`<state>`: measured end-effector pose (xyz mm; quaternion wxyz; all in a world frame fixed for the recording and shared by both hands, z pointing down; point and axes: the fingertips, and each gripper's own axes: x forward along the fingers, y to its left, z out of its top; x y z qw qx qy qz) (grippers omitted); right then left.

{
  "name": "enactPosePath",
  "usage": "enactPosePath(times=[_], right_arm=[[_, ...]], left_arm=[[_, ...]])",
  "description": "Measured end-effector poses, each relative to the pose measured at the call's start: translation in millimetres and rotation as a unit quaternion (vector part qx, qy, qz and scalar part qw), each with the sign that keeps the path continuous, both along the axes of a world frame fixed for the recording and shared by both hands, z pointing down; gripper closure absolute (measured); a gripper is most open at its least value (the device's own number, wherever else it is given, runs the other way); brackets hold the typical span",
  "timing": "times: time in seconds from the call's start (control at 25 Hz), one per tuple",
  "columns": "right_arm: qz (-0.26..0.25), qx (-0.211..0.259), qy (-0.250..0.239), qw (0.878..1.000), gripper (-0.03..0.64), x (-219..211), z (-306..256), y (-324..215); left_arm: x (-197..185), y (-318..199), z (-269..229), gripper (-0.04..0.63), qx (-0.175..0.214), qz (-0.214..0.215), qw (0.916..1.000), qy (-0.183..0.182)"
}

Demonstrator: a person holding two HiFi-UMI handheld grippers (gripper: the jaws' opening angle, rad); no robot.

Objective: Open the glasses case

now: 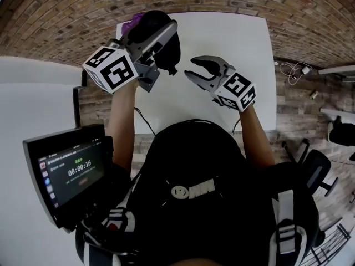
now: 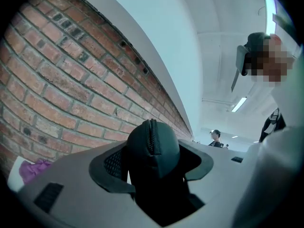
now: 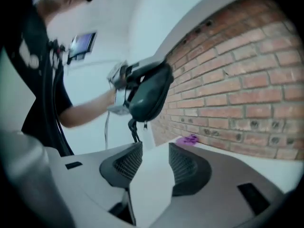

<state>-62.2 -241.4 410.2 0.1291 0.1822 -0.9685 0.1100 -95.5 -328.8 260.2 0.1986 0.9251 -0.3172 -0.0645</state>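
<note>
A black zippered glasses case (image 1: 164, 31) hangs in the air over the white table (image 1: 233, 43), with my left gripper (image 1: 152, 40) shut on it. In the left gripper view the case (image 2: 152, 148) fills the gap between the pads, zipper seam facing the camera. My right gripper (image 1: 189, 68) stands open just right of the case, apart from it, with nothing between its fingers. In the right gripper view the case (image 3: 149, 91) is above and beyond the open jaws, and its zipper pull (image 3: 134, 127) dangles down near the left fingertip (image 3: 124, 163).
A purple object (image 1: 135, 20) lies on the table's far left corner by the brick wall (image 1: 61, 15). A monitor (image 1: 69, 173) stands at the lower left. Cables (image 1: 291, 68) lie on the floor to the right. A distant person (image 2: 216, 137) stands in the room.
</note>
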Motion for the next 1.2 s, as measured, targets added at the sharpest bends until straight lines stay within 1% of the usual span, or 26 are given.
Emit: enactPosePath(times=[0.04, 0.08, 0.12, 0.16, 0.2, 0.24, 0.32, 0.4, 0.48, 0.6, 0.84, 0.92, 0.96, 1.0, 1.04, 1.12, 1.2], right_arm=[[-0.010, -0.044, -0.073, 0.996, 0.441, 2, -12, 1], [-0.019, -0.080, -0.149, 0.985, 0.400, 4, -28, 0], [-0.025, -0.105, -0.217, 0.970, 0.376, 6, -44, -2], [-0.029, -0.118, -0.266, 0.956, 0.364, 7, -58, -4], [-0.033, -0.119, -0.292, 0.949, 0.355, 5, -68, -6], [-0.036, -0.114, -0.297, 0.947, 0.351, 1, -73, -8], [-0.044, -0.107, -0.285, 0.951, 0.348, -9, -73, -10], [-0.053, -0.119, -0.289, 0.948, 0.348, -17, -72, -9], [-0.057, -0.136, -0.307, 0.940, 0.348, -19, -73, -8], [-0.063, -0.162, -0.340, 0.924, 0.348, -21, -77, -7], [-0.070, -0.195, -0.375, 0.904, 0.348, -24, -77, -7], [-0.072, -0.196, -0.384, 0.899, 0.348, -21, -79, -6], [-0.070, -0.193, -0.388, 0.898, 0.348, -18, -80, -7], [-0.067, -0.186, -0.388, 0.900, 0.348, -14, -81, -9], [-0.064, -0.176, -0.380, 0.906, 0.350, -10, -81, -10], [-0.066, -0.148, -0.340, 0.926, 0.350, 1, -78, -13], [-0.078, -0.112, -0.277, 0.951, 0.350, 15, -76, -15]], left_arm=[[0, 0, -1, 0.307, 0.003, 0.003, 1.0000, 0.005], [1, 1, -2, 0.307, 0.005, 0.007, 0.9999, 0.009], [4, 3, -3, 0.307, 0.005, 0.011, 0.9998, 0.013], [7, 6, -4, 0.307, 0.004, 0.017, 0.9997, 0.016], [12, 8, -5, 0.307, 0.003, 0.023, 0.9996, 0.018], [16, 10, -6, 0.307, 0.003, 0.029, 0.9994, 0.020], [24, 12, -5, 0.307, 0.007, 0.037, 0.9992, 0.015], [28, 14, -4, 0.307, 0.015, 0.041, 0.9990, 0.009], [29, 15, -6, 0.307, 0.017, 0.045, 0.9987, 0.014], [30, 15, -9, 0.307, 0.021, 0.047, 0.9983, 0.028], [33, 19, -13, 0.307, 0.038, 0.054, 0.9974, 0.030], [33, 21, -15, 0.307, 0.039, 0.060, 0.9966, 0.042], [32, 21, -17, 0.307, 0.038, 0.061, 0.9960, 0.052], [30, 20, -18, 0.307, 0.036, 0.063, 0.9955, 0.061], [28, 21, -18, 0.307, 0.034, 0.066, 0.9950, 0.067], [27, 23, -16, 0.307, 0.032, 0.082, 0.9941, 0.064], [28, 29, -11, 0.305, 0.032, 0.109, 0.9925, 0.043]])
